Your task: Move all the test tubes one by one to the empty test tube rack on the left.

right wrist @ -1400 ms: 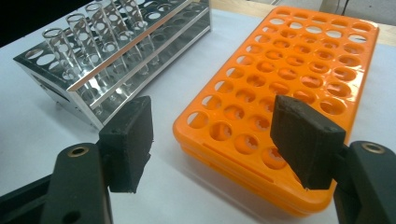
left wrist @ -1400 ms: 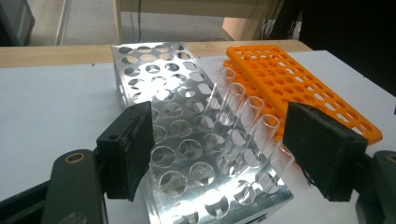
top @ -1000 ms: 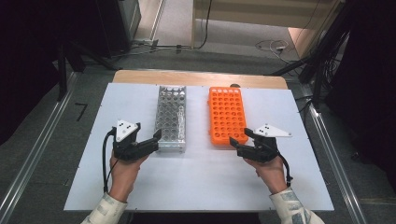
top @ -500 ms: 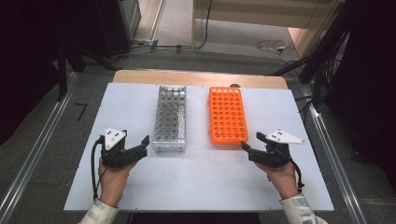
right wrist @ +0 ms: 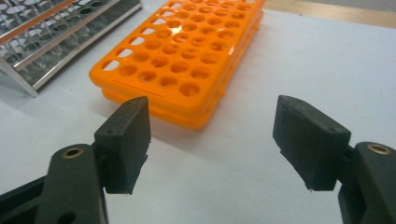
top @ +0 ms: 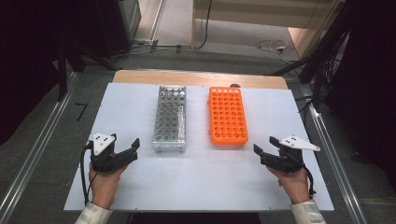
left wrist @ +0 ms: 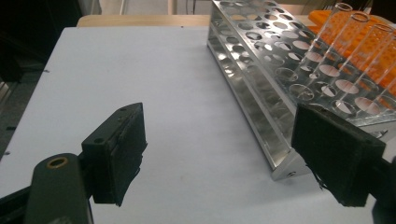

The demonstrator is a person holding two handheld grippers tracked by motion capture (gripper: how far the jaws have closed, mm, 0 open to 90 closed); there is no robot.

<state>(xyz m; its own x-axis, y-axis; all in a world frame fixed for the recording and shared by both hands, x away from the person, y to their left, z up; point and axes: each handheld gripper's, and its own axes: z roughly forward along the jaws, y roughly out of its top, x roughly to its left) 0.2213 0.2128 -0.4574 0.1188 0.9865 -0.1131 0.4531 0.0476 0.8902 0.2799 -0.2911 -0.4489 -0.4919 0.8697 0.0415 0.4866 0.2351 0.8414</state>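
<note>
Both grippers' jaws wide apart

Both grippers withdrawn from racks: left gripper [top: 127,153] moved near-left, right gripper [top: 262,153] near-right; jaws apart.

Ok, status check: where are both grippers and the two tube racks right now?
Left gripper open, empty, near the metal rack. Right gripper open, empty, near the orange rack. Glass tubes stand in the metal rack. Nothing between grippers and racks.

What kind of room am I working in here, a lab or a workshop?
Probably a lab-style test bench: a metal test tube rack holding clear glass tubes and an orange tube rack stand on a white table, with cables trailing across the floor behind.
</note>
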